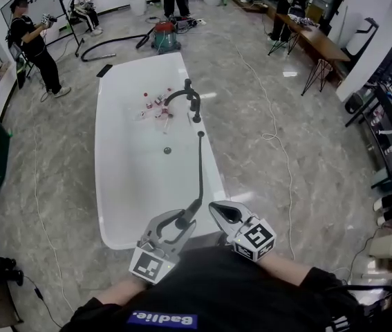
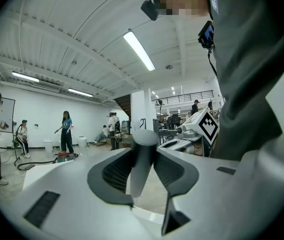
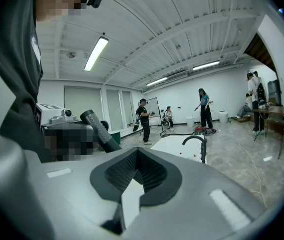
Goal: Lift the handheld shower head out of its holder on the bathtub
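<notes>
The dark handheld shower head [image 1: 188, 214] is off the tub, near the white bathtub's [image 1: 116, 185] near end, and my left gripper [image 1: 179, 221] is shut on its handle. In the left gripper view the grey handle [image 2: 140, 169] stands upright between the two pads. Its black hose [image 1: 200, 171] runs back to a small fitting [image 1: 200, 134] on the tub's right rim, near the black faucet [image 1: 190, 97]. My right gripper [image 1: 218, 209] hangs just right of the shower head, shut, nothing in it. The right gripper view shows its jaws [image 3: 137, 153] meeting, with the handle [image 3: 99, 129] off to the left.
Small bottles and toys [image 1: 157, 103] lie in the tub by the faucet. A red and teal vacuum [image 1: 165, 37] with a hose stands beyond the tub's far end. Several people stand at the back left. Cables cross the marble floor; tables [image 1: 316, 40] and racks line the right.
</notes>
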A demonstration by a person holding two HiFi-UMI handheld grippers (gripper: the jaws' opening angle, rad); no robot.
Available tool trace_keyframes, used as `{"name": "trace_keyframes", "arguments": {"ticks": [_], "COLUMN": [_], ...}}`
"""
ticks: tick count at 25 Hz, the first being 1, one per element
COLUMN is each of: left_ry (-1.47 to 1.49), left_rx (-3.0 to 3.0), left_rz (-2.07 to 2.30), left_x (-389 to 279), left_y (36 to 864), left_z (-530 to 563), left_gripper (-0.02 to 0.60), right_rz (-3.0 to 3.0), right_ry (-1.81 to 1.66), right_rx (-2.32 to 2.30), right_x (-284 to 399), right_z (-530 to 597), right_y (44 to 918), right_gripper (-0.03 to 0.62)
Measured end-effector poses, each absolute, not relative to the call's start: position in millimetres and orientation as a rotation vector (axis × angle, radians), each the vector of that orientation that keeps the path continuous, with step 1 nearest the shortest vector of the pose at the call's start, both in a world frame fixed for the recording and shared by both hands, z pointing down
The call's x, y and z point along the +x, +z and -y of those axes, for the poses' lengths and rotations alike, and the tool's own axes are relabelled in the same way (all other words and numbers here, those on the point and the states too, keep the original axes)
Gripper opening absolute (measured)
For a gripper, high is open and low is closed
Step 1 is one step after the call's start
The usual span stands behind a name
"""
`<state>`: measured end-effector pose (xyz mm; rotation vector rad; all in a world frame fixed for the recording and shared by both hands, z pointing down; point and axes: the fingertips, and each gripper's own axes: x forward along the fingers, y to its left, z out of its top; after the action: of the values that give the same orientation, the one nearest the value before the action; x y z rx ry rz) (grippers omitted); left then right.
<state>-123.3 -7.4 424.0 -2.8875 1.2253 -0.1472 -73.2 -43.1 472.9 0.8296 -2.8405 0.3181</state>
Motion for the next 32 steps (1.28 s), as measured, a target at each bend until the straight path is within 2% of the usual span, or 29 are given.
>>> {"name": "trace_keyframes", "arguments": {"ticks": [32], "left_ry": [-0.146], "left_rx": [-2.873], "left_rz": [-1.236], "left_x": [-116.0], "left_y": [419.2], "left_z": [9.3], "left_gripper": [0.135], "right_rz": [2.844], "right_ry": [0.322], "right_rx": [0.835], "right_x": [-65.0], "right_z": [44.2], "right_y": [472.8], "right_gripper": [0.0]}}
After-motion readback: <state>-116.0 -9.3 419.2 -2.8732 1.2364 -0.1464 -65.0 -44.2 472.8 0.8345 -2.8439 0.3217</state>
